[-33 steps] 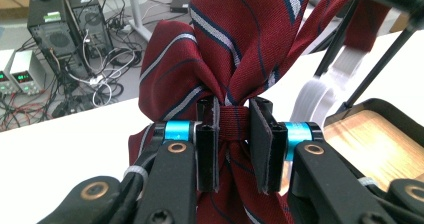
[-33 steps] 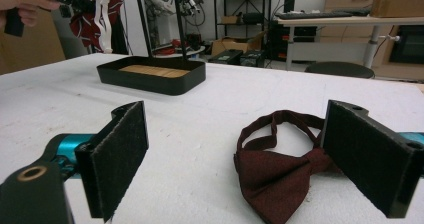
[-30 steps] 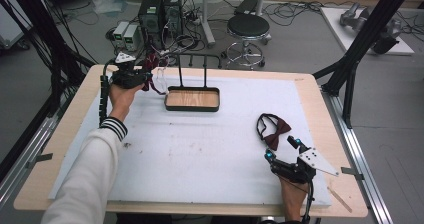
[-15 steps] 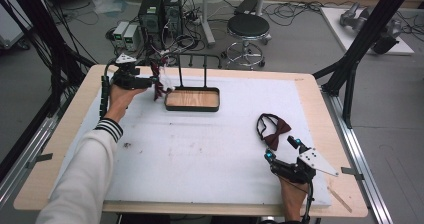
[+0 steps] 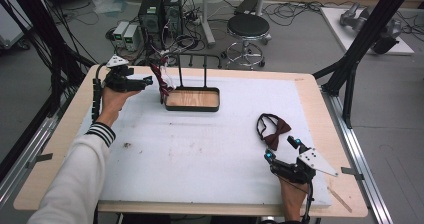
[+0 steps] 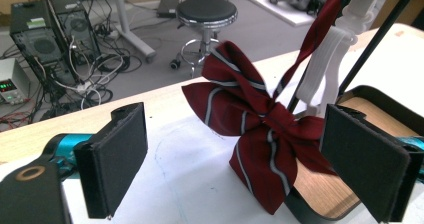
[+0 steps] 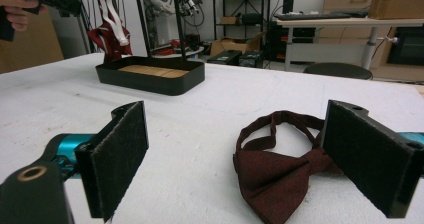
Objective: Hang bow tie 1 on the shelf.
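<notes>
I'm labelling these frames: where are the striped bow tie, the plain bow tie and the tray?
striped bow tie point(image 6: 265, 121), left gripper view, centre knot
plain bow tie point(image 7: 277, 176), right gripper view, left wing
tray point(image 5: 192, 108), high view, near rim

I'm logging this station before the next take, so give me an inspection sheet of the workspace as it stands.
Surface: white mat on a wooden table, with faint marks and a dark speck.
Job's things: striped bow tie hanging from the rack over the tray; plain bow tie flat on the mat.
Clutter: nothing seen.
Grippers: left hand-held gripper open, facing the striped tie; right hand-held gripper open, at the plain tie.
Cables: floor tangle behind the table.
Surroundings: stool, computer towers.
</notes>
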`<action>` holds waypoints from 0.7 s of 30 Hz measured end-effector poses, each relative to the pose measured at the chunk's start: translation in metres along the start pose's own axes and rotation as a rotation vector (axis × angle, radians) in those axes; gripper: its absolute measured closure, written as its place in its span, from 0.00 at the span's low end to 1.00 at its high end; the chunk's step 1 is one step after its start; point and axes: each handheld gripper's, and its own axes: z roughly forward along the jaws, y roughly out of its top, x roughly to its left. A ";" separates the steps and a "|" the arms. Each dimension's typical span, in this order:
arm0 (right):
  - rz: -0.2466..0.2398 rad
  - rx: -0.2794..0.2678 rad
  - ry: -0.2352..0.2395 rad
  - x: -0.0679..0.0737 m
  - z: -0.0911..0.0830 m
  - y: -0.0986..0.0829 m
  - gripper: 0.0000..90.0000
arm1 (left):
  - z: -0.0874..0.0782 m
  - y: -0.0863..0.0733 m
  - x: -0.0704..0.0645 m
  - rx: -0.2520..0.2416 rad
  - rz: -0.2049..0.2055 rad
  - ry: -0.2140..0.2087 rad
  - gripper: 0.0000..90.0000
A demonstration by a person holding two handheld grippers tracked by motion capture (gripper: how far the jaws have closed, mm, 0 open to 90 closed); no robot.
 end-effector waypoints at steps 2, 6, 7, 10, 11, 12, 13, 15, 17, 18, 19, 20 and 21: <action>0.000 0.000 0.001 0.000 0.000 0.000 0.12 | -0.005 -0.002 0.001 -0.012 0.001 -0.009 0.14; -0.004 0.000 0.001 0.000 0.000 0.000 0.12 | -0.016 -0.005 0.002 -0.032 0.006 -0.034 0.13; -0.003 -0.001 0.001 0.000 0.000 0.000 0.12 | -0.020 -0.006 0.002 -0.038 0.007 -0.042 0.13; -0.004 0.000 0.001 0.000 0.000 0.000 0.12 | -0.027 -0.009 0.002 -0.059 0.011 -0.060 0.13; -0.005 0.000 0.000 0.000 0.000 0.000 0.12 | -0.030 -0.010 0.002 -0.063 0.009 -0.063 0.13; 0.001 0.004 0.001 0.001 0.000 0.000 0.12 | -0.033 -0.012 0.002 -0.071 0.008 -0.071 0.13; -0.001 0.003 0.003 0.001 0.000 0.000 0.12 | -0.035 -0.013 0.002 -0.071 0.011 -0.076 0.13; -0.004 0.000 0.002 0.000 0.000 0.000 0.12 | -0.041 -0.016 0.001 -0.077 0.019 -0.094 0.13; -0.005 0.000 0.001 0.000 0.000 0.000 0.12 | -0.047 -0.019 0.000 -0.091 0.026 -0.112 0.13; -0.003 0.001 0.001 0.000 0.000 0.000 0.12 | -0.051 -0.020 -0.001 -0.102 0.026 -0.119 0.13; -0.004 0.000 0.002 0.000 0.000 0.000 0.12 | -0.054 -0.020 -0.002 -0.113 0.032 -0.123 0.13; -0.004 -0.001 0.002 0.000 0.000 0.000 0.12 | -0.058 -0.021 -0.003 -0.119 0.038 -0.129 0.13; -0.004 0.000 0.001 0.000 0.000 0.000 0.12 | -0.062 -0.022 -0.004 -0.129 0.043 -0.140 0.13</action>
